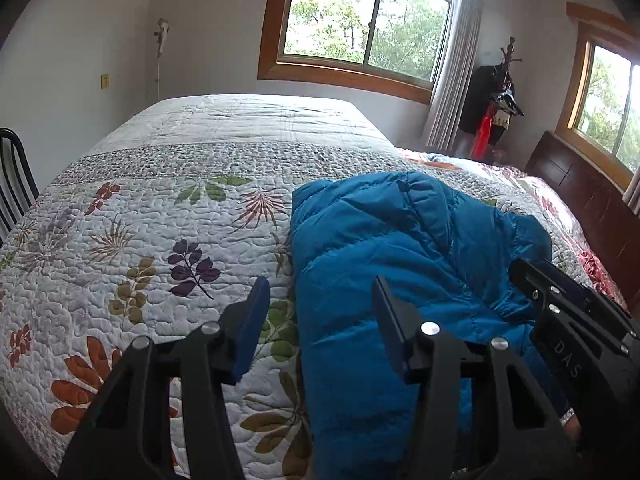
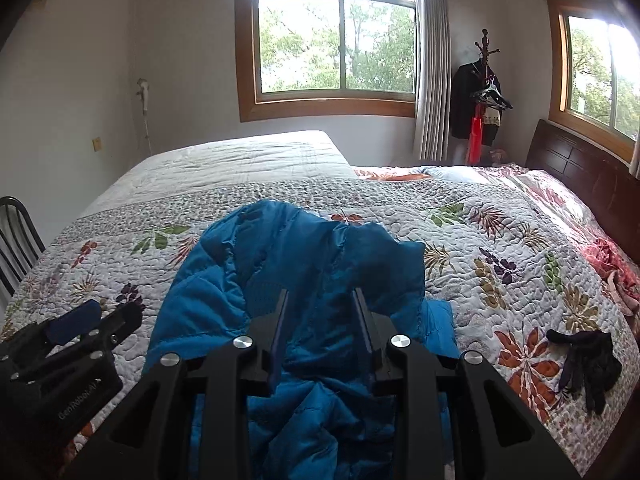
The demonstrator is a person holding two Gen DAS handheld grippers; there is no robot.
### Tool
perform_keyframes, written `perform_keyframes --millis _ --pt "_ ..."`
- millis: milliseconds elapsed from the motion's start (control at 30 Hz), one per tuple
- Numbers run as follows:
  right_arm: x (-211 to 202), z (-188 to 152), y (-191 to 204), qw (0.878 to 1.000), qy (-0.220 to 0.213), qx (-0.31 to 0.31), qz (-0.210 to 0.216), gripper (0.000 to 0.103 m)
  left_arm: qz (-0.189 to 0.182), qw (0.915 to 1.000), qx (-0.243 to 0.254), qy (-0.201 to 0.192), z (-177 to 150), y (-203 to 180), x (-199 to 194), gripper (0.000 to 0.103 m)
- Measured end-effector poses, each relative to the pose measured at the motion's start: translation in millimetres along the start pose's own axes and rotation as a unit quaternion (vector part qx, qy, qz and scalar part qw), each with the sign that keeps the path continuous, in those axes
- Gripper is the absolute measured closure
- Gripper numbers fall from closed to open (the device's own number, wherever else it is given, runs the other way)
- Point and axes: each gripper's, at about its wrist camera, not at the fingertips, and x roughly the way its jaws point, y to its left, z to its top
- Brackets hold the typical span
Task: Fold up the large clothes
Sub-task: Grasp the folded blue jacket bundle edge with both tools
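Note:
A blue puffer jacket [image 1: 400,264] lies bunched and partly folded on the floral quilt [image 1: 160,200] of the bed. My left gripper [image 1: 320,292] is open above the jacket's left edge, holding nothing. In the right wrist view the jacket [image 2: 304,264] lies straight ahead, and my right gripper [image 2: 320,300] hovers over its near part with jaws apart and nothing pinched between them. The left gripper shows at that view's lower left [image 2: 80,324]. The right gripper's body shows at the left wrist view's right edge [image 1: 568,308].
A black glove [image 2: 588,360] lies on the quilt to the right. A dark wooden headboard [image 2: 580,168] stands at far right, a black chair [image 2: 16,236] at the left. A coat stand [image 2: 484,92] with dark clothes stands in the corner beyond the bed.

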Motion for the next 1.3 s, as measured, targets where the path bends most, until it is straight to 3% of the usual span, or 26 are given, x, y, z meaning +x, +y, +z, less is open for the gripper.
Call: perform_keyframes --millis 233,467,700,1300 --pt "32 -22 -27 0.999 0.03 -0.001 -0.034 0.076 -0.003 0.9992 0.032 0.023 -15 -29 33 0.066" --pt "64 -39 -61 0.998 0.053 0.026 -0.03 0.076 0.024 0.9969 0.075 0.008 -29 -70 50 0.068" --pt "76 -47 -55 0.998 0.035 0.014 -0.046 0.077 0.026 0.9967 0.076 0.007 -36 -69 63 0.068" --pt "73 -47 -57 0.998 0.028 0.028 -0.039 0.077 0.013 0.9976 0.067 0.006 -35 -66 61 0.068"
